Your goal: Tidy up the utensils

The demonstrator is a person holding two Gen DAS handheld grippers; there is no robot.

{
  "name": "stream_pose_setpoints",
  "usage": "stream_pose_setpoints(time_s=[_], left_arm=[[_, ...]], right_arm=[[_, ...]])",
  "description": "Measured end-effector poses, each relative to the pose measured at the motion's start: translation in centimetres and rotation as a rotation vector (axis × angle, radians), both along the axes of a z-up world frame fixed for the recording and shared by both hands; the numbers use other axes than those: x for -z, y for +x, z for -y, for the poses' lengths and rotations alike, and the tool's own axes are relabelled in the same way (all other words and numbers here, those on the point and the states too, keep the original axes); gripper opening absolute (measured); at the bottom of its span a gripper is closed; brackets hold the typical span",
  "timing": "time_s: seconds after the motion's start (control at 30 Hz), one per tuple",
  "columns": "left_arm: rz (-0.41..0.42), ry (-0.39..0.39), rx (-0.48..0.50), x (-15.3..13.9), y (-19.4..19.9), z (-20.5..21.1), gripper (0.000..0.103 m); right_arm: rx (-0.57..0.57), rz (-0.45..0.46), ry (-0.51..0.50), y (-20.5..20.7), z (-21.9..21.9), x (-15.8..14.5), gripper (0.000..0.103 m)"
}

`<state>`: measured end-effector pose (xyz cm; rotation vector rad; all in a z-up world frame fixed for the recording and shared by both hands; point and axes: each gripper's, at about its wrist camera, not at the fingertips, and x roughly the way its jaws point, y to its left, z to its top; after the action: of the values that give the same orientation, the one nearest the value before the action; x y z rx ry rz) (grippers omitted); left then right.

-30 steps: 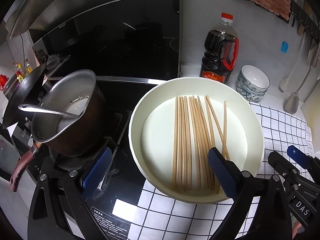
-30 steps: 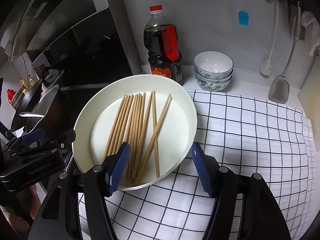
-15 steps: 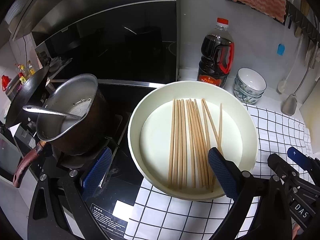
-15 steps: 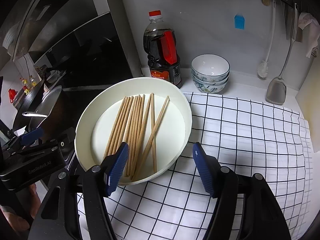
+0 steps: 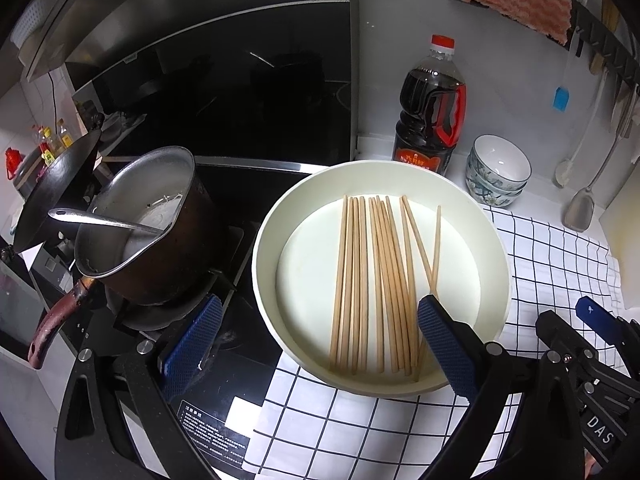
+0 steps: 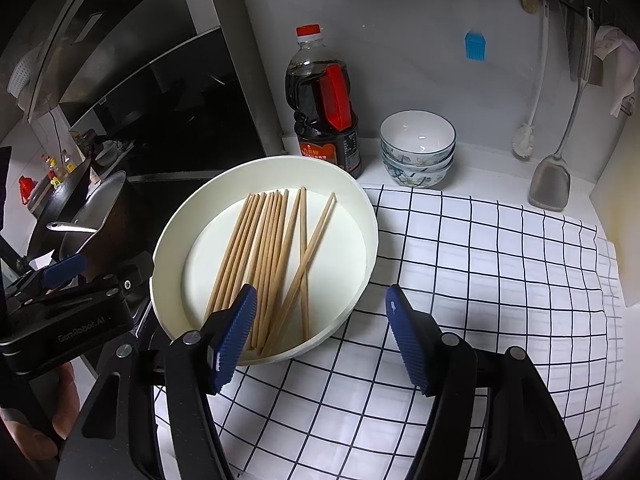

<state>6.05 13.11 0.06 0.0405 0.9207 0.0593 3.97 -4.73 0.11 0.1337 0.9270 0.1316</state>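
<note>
From your left wrist camera, the left gripper [image 5: 318, 344] hangs with its jaws spread wide and nothing between the blue pads. Its right pad [image 5: 446, 344] sits over the near ends of the chopsticks [image 5: 376, 280], though you cannot tell whether it touches them. The chopsticks lie as a loose bundle inside the white round tray [image 5: 264, 264], most of them side by side, with 2 at the right edge crossing each other. The tray sits partly on the checked cloth [image 5: 552, 256] and partly over the black stovetop [image 5: 248, 364]. To the left, a brown pot [image 5: 168, 248] stands on the burner with a ladle [image 5: 104, 222] resting in it. Behind the tray stand a soy sauce bottle [image 5: 430, 120] and a stack of bowls [image 5: 498, 172]. Your right gripper [image 5: 592, 340] shows at the lower right edge.

From your right wrist camera, the right gripper [image 6: 320, 336] also has its jaws spread apart and holds nothing. Its left pad [image 6: 234, 336] is over the tray's near rim [image 6: 160, 272] and the chopstick ends [image 6: 276, 256], and its right pad [image 6: 408, 340] is over the cloth [image 6: 480, 272]. Your left gripper [image 6: 64, 304] appears at the left beside the tray. A metal spatula [image 6: 550, 184] leans on the wall at the back right.
</note>
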Motion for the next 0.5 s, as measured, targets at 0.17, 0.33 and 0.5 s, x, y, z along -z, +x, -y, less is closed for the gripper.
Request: stream_pose_setpoints(time_s=[0.17, 0.33, 0.5], left_arm=[[-0.002, -0.003, -0.010, -0.06, -0.08, -0.15, 0.097], [-0.009, 0.008, -0.007, -0.08, -0.04, 0.00, 0.097], [-0.011, 0.016, -0.006, -0.09, -0.10, 0.13, 0.097]], right_arm=[[-0.005, 0.006, -0.004, -0.08, -0.08, -0.18, 0.064], [-0.011, 0.011, -0.010, -0.23, -0.39, -0.43, 0.064], [-0.015, 0.007, -0.012, -0.21, -0.75, -0.43, 0.064]])
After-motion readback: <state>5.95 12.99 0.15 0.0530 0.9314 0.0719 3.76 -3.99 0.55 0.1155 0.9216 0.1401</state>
